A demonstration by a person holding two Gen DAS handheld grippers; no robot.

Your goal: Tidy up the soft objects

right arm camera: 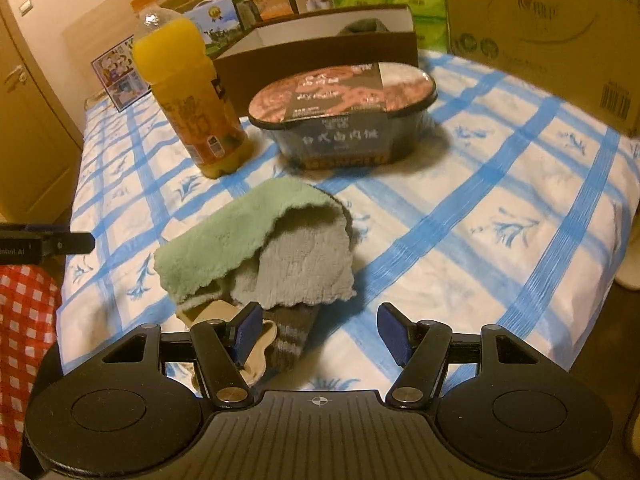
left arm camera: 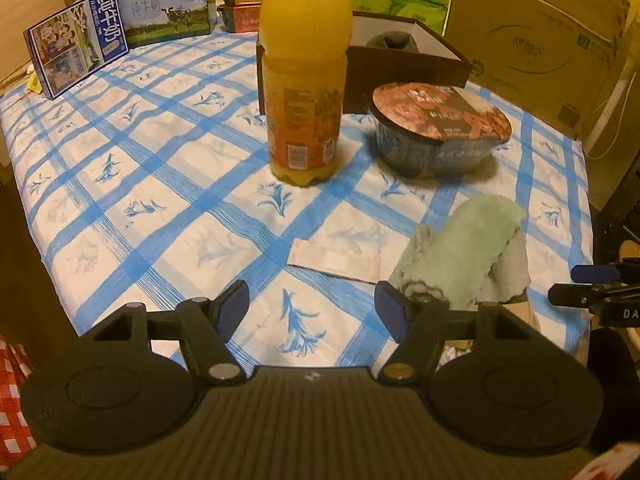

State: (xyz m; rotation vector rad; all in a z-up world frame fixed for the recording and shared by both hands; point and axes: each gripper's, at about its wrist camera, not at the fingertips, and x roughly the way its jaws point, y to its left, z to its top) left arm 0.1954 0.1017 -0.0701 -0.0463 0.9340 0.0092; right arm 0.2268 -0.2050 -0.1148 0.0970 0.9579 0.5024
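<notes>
Right wrist view: one brown open box (right arm camera: 320, 56), one instant-meal bowl (right arm camera: 340, 120) and one orange juice bottle (right arm camera: 188, 96) stand behind one green-and-grey towel (right arm camera: 260, 248) covering a striped sock (right arm camera: 292, 336). Both the right gripper (right arm camera: 320, 332) and left gripper (left arm camera: 312, 308) gape wide, empty. Carrying the towel boxward could topple the bottle.

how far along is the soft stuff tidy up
Done: one grey soft item already sits in the brown box. In hand: nothing; left gripper and right gripper are open. Left: green-grey cloth and striped sock remain on the tablecloth.
</notes>
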